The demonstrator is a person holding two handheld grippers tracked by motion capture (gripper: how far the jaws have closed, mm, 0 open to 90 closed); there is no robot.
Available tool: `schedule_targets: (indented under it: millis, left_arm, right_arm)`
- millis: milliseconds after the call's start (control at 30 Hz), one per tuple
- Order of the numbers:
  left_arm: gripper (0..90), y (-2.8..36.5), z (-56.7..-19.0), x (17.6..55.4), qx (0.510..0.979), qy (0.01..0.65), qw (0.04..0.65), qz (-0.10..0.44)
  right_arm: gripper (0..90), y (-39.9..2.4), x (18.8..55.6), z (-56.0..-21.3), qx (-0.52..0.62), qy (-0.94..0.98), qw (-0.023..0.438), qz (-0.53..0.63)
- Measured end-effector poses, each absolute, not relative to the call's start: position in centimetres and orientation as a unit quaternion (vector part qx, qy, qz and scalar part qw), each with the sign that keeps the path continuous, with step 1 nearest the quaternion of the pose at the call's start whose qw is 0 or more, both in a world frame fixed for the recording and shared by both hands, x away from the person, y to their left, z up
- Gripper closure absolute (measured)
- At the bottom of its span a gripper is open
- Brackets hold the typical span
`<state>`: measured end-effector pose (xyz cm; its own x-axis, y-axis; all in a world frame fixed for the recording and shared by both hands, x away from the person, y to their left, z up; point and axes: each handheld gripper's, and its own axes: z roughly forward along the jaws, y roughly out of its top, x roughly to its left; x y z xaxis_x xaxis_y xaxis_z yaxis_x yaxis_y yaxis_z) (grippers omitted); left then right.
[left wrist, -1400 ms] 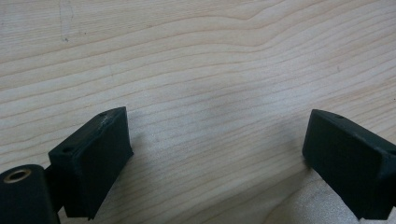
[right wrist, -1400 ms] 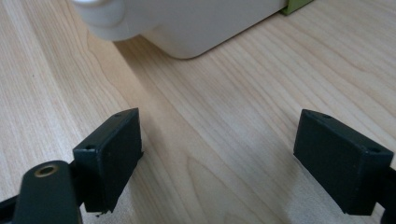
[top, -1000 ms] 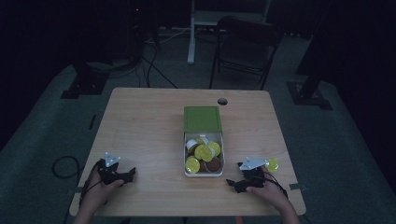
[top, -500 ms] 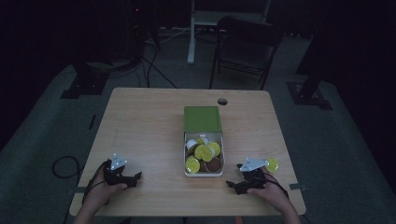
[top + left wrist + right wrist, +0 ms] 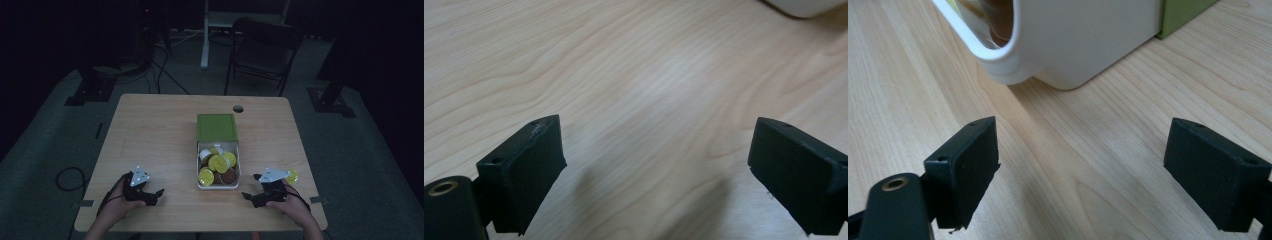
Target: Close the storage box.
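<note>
Both tongs open and empty, resting beside the white box of capsules.

The left tongs (image 5: 150,194) lie on the surface (image 5: 150,135) with jaws spread, well to the left of the white box (image 5: 218,185); the right tongs (image 5: 251,196) sit near its right side, jaws apart, pointing at its near corner. One yellow capsule (image 5: 292,176) lies out on the surface just beside the right hand (image 5: 290,202), while others fill the box, whose green lid (image 5: 216,127) rests against its far end. Judging by this, the sorting is barely begun or nearly finished; nothing is gripped.
</note>
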<state>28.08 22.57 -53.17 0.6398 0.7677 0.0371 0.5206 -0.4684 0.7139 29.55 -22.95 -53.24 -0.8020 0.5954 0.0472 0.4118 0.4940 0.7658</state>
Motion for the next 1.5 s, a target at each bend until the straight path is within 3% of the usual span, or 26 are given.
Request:
schedule_targets:
  millis: [800,1500]
  left_arm:
    - [8.1,16.8,-52.0,28.0,0.855,0.302,0.393,0.154]
    - [8.1,14.0,-50.4,30.3,0.836,0.279,0.44,0.17]
  right_arm:
    - [12.7,-22.7,29.5,-51.7,0.3,0.833,0.103,0.454]
    - [12.8,-22.2,30.3,-49.9,0.304,0.801,0.118,0.502]
